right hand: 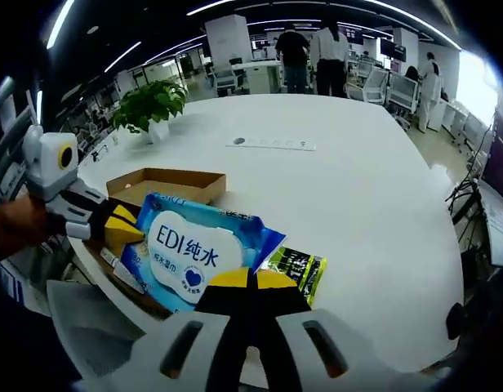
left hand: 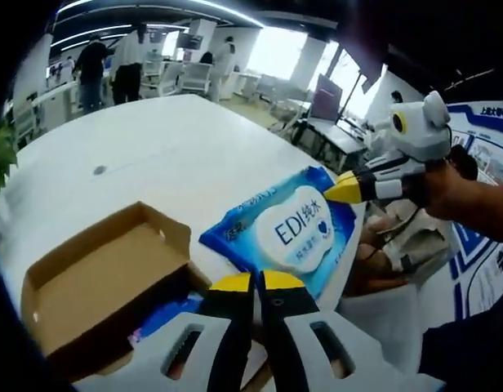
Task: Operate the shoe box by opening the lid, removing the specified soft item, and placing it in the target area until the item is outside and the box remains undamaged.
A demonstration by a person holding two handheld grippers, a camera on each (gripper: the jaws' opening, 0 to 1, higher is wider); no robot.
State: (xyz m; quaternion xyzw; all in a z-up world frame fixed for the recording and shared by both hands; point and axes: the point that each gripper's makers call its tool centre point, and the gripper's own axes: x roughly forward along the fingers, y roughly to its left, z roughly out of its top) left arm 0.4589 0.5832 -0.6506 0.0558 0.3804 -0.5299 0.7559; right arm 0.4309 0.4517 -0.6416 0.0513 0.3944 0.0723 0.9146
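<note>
Your right gripper (right hand: 251, 279) has its yellow tips pressed together on the near edge of the wipes pack (right hand: 190, 249); that reads as a pinch on the pack's sealed edge. Your left gripper (left hand: 251, 283) looks the same from its own camera: tips closed together right at the pack's (left hand: 280, 227) edge, apparently gripping it too, though the contact itself is hidden under the tips. In the right gripper view that left gripper (right hand: 121, 229) meets the pack's far side.

The pack is out of the shoe box (left hand: 96, 273), held up between your two grippers, above the desk's (right hand: 358, 188) near edge. The box sits open at that edge, its flap (right hand: 166, 186) raised, with something blue still inside. A green-and-black packet (right hand: 296, 268) lies just beside the pack.

The pack is soft, floppy, slick film, with some weight from damp wipes, I'd say. Keep to the crimped edge seams; the glossy middle will likely slip and sag.
</note>
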